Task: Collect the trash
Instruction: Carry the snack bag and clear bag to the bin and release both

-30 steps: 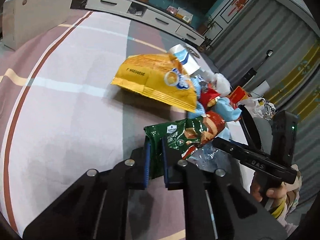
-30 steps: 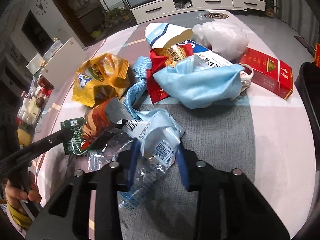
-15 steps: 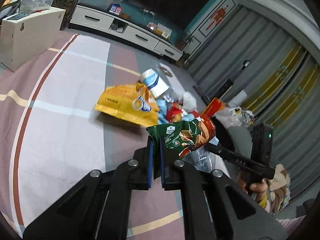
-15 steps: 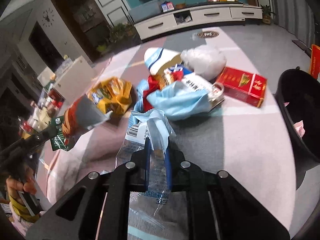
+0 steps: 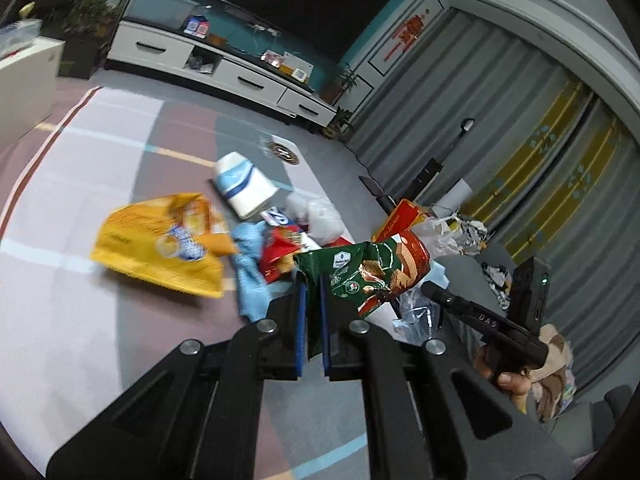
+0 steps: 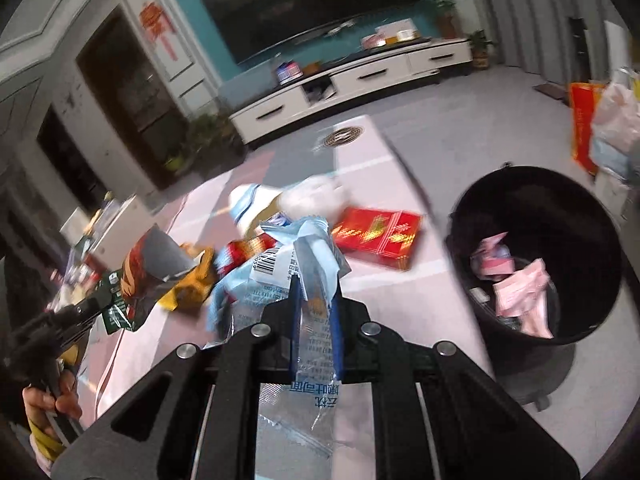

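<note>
- On the striped rug [image 5: 80, 300] — the biggest thing in view — loose litter lies in a heap.
- Right of the rug stands a black bin [image 6: 536, 216], pink scraps already inside.
- Within the heap: a yellow chip bag [image 5: 160, 248], a red carton [image 6: 376, 236], a white paper cup [image 5: 244, 186].
- Left gripper [image 5: 314, 284] is clenched on a green wafer wrapper [image 5: 372, 272], held above the heap.
- Right gripper [image 6: 315, 288] is clamped on a clear plastic wrapper [image 6: 312, 344] with a blue mask [image 6: 316, 248] bunched in — both off the rug.
</note>
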Demonstrator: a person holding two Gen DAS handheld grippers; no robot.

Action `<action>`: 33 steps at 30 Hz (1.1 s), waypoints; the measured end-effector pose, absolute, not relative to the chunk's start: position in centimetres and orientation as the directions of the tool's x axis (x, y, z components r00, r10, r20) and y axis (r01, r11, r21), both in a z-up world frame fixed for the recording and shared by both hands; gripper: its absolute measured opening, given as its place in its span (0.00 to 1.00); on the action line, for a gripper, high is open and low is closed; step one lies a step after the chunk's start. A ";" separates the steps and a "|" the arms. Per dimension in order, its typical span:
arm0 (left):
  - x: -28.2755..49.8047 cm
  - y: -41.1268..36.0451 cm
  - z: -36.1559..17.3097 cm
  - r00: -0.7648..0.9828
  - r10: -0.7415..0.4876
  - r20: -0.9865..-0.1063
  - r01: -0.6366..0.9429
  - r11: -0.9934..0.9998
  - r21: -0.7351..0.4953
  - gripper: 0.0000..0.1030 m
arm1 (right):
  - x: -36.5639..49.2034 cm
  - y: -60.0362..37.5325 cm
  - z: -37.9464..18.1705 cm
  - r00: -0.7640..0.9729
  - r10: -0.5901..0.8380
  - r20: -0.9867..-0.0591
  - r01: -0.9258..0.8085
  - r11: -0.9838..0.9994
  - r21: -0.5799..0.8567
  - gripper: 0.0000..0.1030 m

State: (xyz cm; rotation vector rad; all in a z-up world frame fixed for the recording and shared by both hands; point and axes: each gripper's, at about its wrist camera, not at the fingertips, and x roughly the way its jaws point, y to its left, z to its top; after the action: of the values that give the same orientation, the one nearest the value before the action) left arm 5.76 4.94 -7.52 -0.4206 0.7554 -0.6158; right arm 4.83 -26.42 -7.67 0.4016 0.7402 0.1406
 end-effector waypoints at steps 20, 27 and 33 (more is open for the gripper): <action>10.8 -20.5 -5.5 0.445 -0.676 -0.587 0.589 0.715 -0.377 0.08 | 1.5 -42.5 -8.2 0.814 -0.120 -0.569 0.409 0.813 0.414 0.13; 12.3 -25.8 -8.1 0.427 -0.627 -0.651 0.584 0.741 -0.331 0.08 | 2.6 -44.7 -10.5 0.793 -0.128 -0.595 0.472 0.747 0.468 0.13; 13.5 -27.7 -10.3 0.411 -0.582 -0.701 0.559 0.769 -0.311 0.09 | 3.6 -45.6 -12.2 0.761 -0.129 -0.636 0.516 0.715 0.472 0.14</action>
State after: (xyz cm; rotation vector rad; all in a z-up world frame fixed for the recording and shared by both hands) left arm 13.52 -27.69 -10.28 -0.0299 0.8951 -0.7182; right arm 3.56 -45.59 -12.15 0.6875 0.6113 -0.3830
